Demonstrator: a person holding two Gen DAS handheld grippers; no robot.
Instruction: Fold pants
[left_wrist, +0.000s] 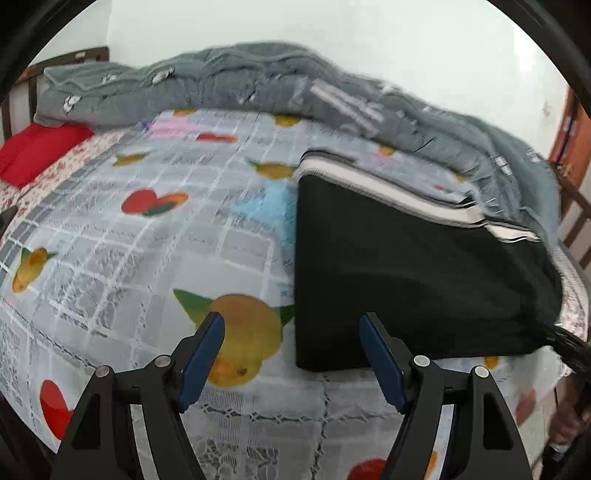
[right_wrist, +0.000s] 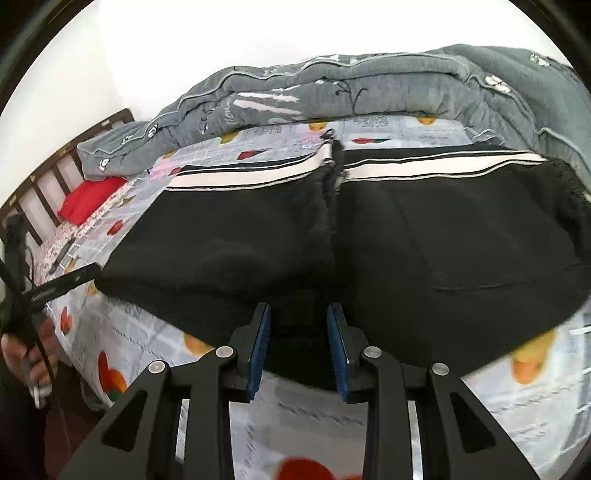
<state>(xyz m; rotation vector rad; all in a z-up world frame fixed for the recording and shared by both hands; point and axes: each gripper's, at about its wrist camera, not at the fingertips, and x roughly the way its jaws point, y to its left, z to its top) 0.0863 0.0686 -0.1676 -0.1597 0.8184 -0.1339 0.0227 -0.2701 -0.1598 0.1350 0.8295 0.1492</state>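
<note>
Black pants (left_wrist: 406, 266) with a white stripe along the far edge lie folded on the bed, to the right in the left wrist view. My left gripper (left_wrist: 291, 325) is open and empty, hovering at the pants' near left corner. In the right wrist view the pants (right_wrist: 424, 236) fill the middle, with a crease down the centre. My right gripper (right_wrist: 298, 314) is open with a narrower gap, its blue pads (right_wrist: 260, 339) just above the pants' near edge, holding nothing.
The bed has a grey fruit-print sheet (left_wrist: 147, 240). A rumpled grey blanket (left_wrist: 258, 81) lies along the far side by the wall. A red pillow (left_wrist: 33, 151) sits at the far left by the wooden headboard (right_wrist: 44, 184). The other hand-held gripper (right_wrist: 59, 284) shows left.
</note>
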